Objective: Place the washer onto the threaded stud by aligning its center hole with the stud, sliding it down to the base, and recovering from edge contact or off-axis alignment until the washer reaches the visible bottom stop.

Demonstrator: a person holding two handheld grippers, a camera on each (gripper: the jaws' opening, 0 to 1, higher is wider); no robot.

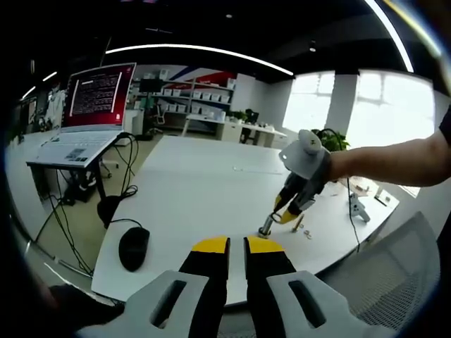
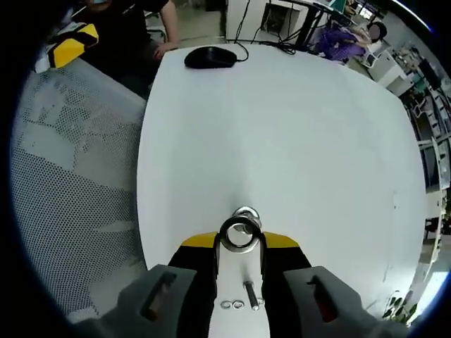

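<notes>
White tabletop point(image 2: 282, 127) fills a bright office room. Right tool point(image 2: 239, 243) pinches the shiny round metal washer point(image 2: 239, 232) between its yellow tips, holding it right over the small metal stud point(image 2: 246, 213) so the hole can line up. Left tool point(image 1: 236, 246) waits near the table edge, tips almost together and holding nothing, out of the way

left hand-held gripper point(image 1: 236, 246): jaws nearly together, empty | right hand-held gripper point(image 2: 240, 243): jaws pinched, angled down, forearm extended
</notes>
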